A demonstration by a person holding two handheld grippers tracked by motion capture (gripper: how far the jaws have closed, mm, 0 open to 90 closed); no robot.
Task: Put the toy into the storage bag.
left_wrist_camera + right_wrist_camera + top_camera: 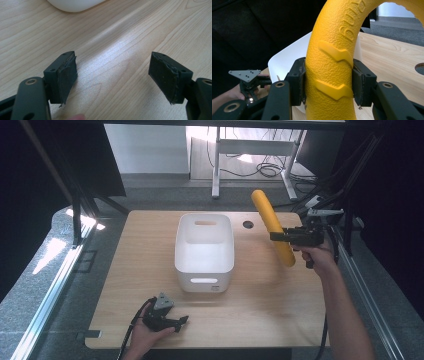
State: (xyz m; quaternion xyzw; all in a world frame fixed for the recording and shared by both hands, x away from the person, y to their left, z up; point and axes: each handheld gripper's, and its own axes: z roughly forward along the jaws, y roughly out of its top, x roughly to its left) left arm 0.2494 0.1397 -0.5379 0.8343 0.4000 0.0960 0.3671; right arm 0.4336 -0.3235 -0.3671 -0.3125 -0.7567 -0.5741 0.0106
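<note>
— Grip check at the right side of the light wooden table point(280, 300): a textured yellow foam ring point(273, 227) is held clear of the tabletop, clamped between the pads of the right gripper point(278, 236). From above, the ring is seen edge-on and tilted, its upper end leaning toward the far side.

— And the grasp itself?

— In the right gripper view, the ring point(332, 65) is pinched squarely across its band, both jaws pressed flat against its sides. A firm hold is suggested, though the foam is likely to give a little under pressure.

— What of the other hand?

— The left gripper point(183, 321) is rested at the near edge of the table, its jaws spread wide with nothing between them; bare wood is seen between its pads point(67, 80).

— Where is the ring probably bound?

— A white rectangular plastic bin point(204, 251) with slotted handles is stood at the table's centre, left of the ring. A drop into it is judged the step in hand. The ring would best be carried level above the bin's right rim, then turned flatter so it is not caught on the wall, and let go only once well inside the opening.
</note>
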